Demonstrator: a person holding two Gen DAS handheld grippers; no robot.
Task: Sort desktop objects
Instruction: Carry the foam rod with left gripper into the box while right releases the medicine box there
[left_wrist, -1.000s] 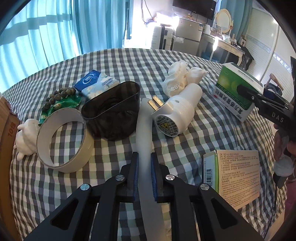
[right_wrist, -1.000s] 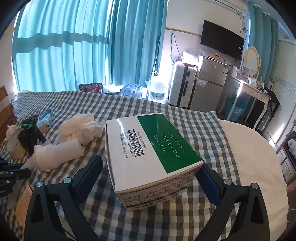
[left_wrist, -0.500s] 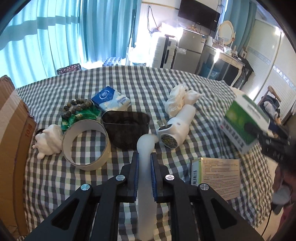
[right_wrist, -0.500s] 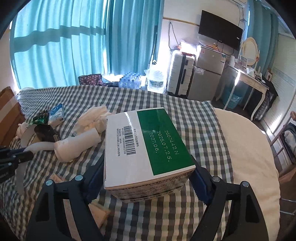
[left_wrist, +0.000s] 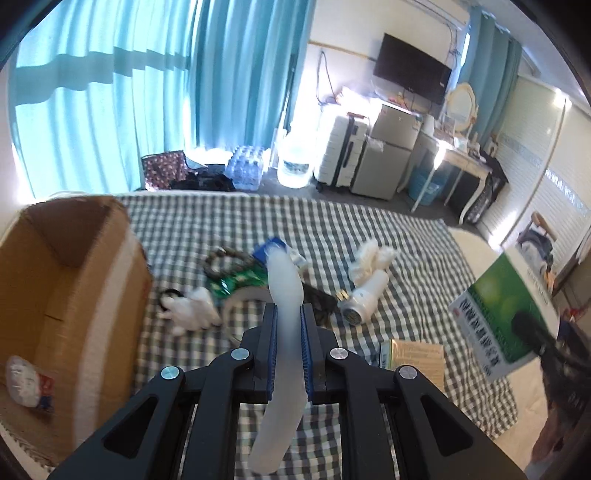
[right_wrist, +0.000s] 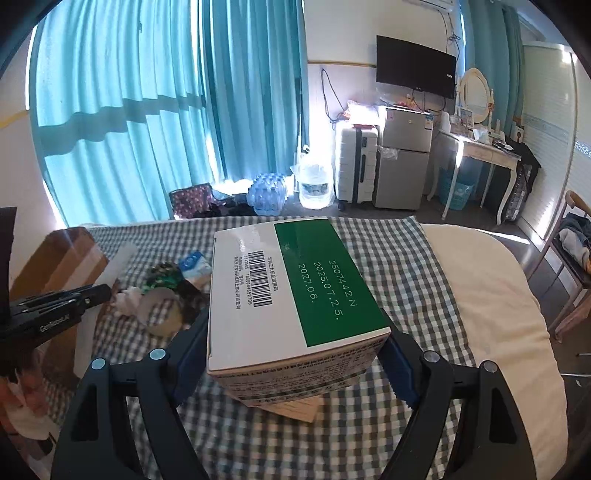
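left gripper raised, clamping white tube — right gripper squeezing box

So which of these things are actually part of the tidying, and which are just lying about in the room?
Part of the job:
- white curved strip, clamped in the left gripper
- green-and-white carton, clamped in the right gripper
- cardboard box
- tape roll, white plug adapter, bead bracelet on the checked cloth

Just lying about:
- suitcase
- small fridge
- wall TV
- water jug

Frosted translucent plastic strip, matt. Green-and-white carton: glossy printed card. Open box: brown corrugated cardboard. Checked cloth: woven, matt.
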